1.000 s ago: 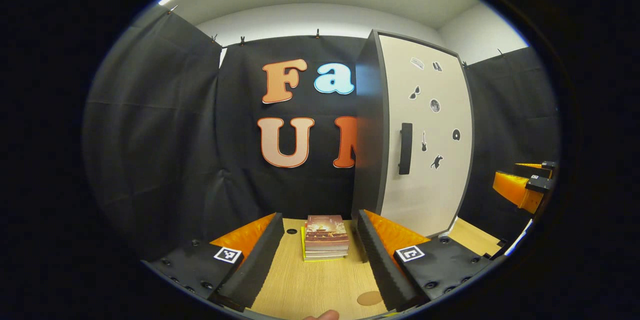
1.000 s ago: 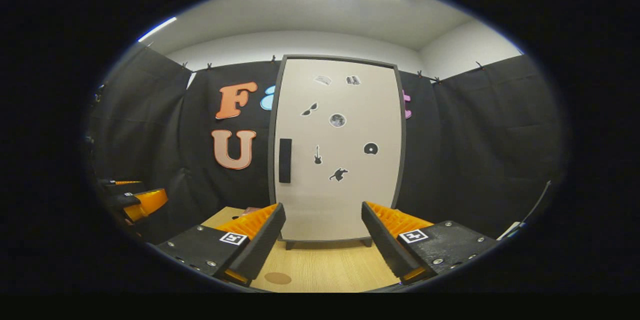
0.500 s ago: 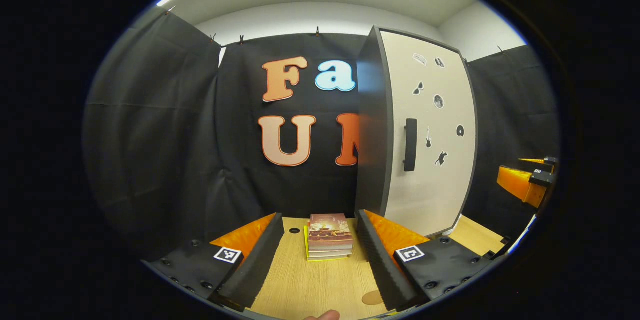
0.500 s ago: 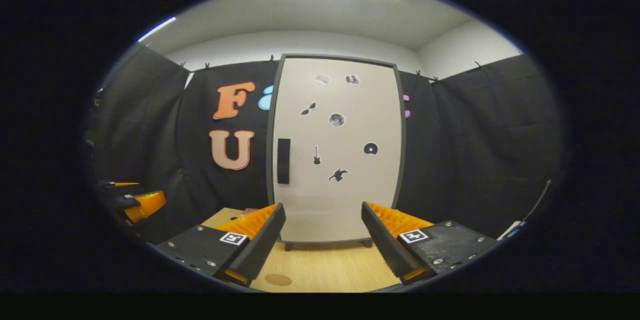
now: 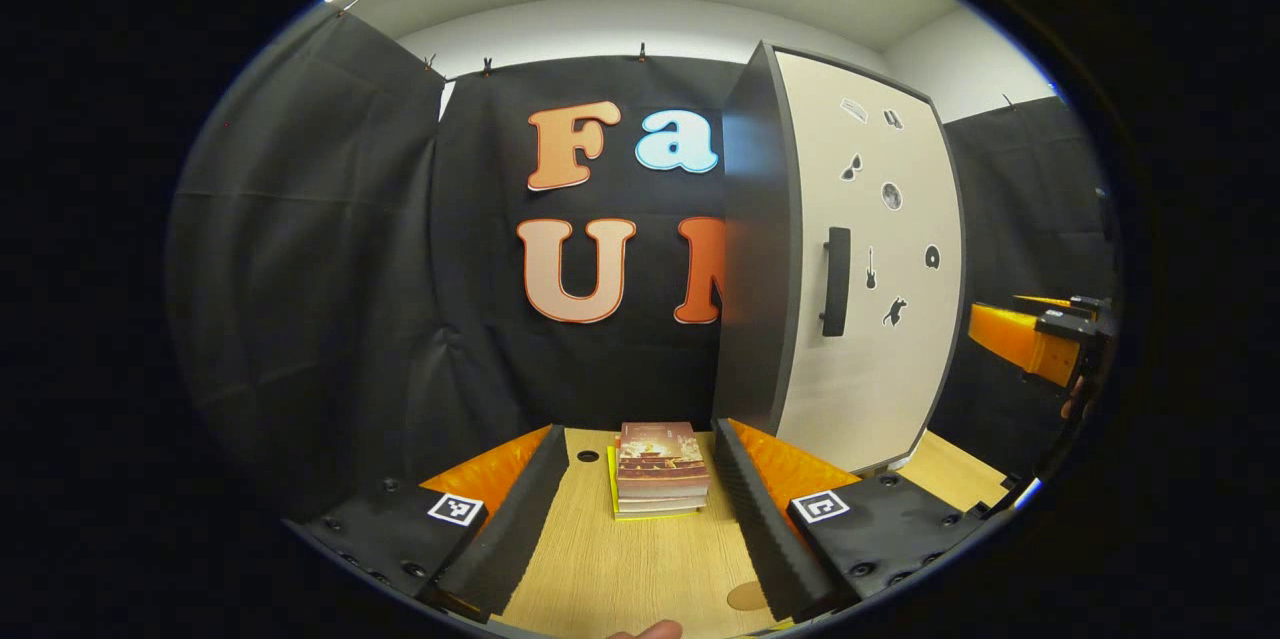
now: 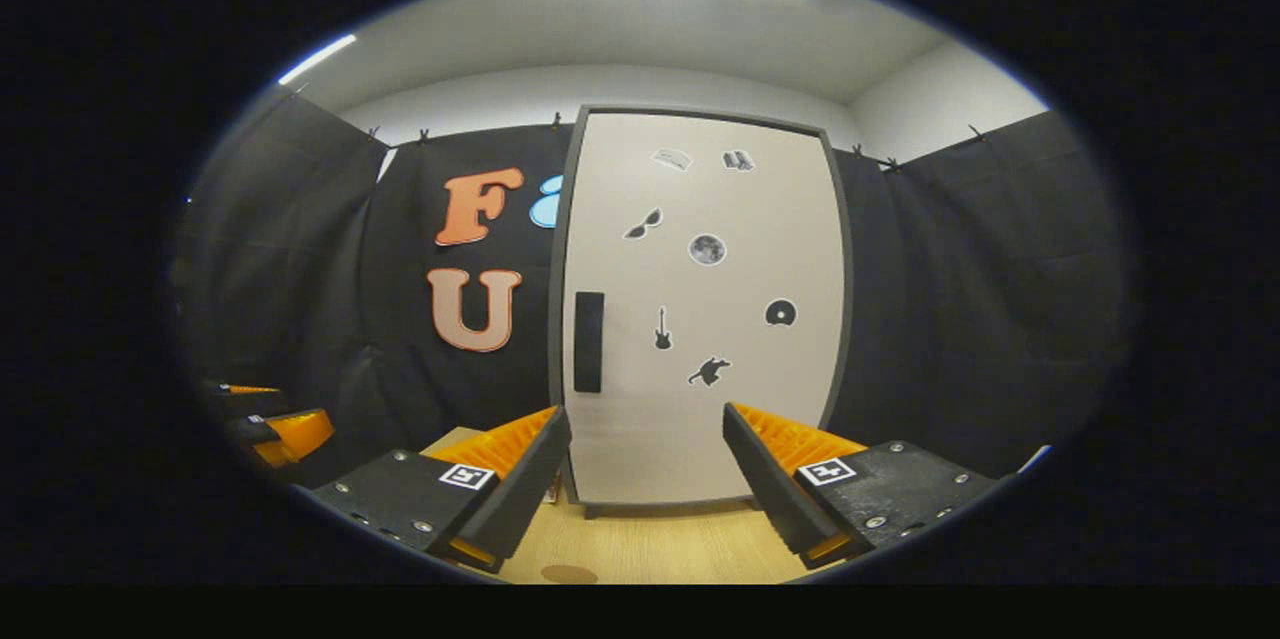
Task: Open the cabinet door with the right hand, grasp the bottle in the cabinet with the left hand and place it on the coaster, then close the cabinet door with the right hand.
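Note:
The tall cabinet (image 6: 700,439) stands on the wooden table, its white door (image 5: 870,359) closed and hiding the inside. A black vertical handle (image 6: 589,341) sits on the door's left edge and also appears in the left gripper view (image 5: 836,281). My right gripper (image 6: 645,414) is open and faces the door from a short way off. Held low over the table, my left gripper (image 5: 638,431) is open and to the left of the cabinet. A round brown coaster (image 5: 745,596) lies near its right finger and also at the bottom of the right gripper view (image 6: 568,574).
A stack of books (image 5: 660,469) lies on the table (image 5: 620,569) ahead of my left gripper. The other gripper shows at the far right (image 5: 1030,344) in the left gripper view and at the far left (image 6: 280,429) in the right gripper view. Black cloth walls the booth.
My right gripper has moved closer to the cabinet, so the door looks larger and sits further right. The left gripper view has turned slightly left. Both grippers stay open.

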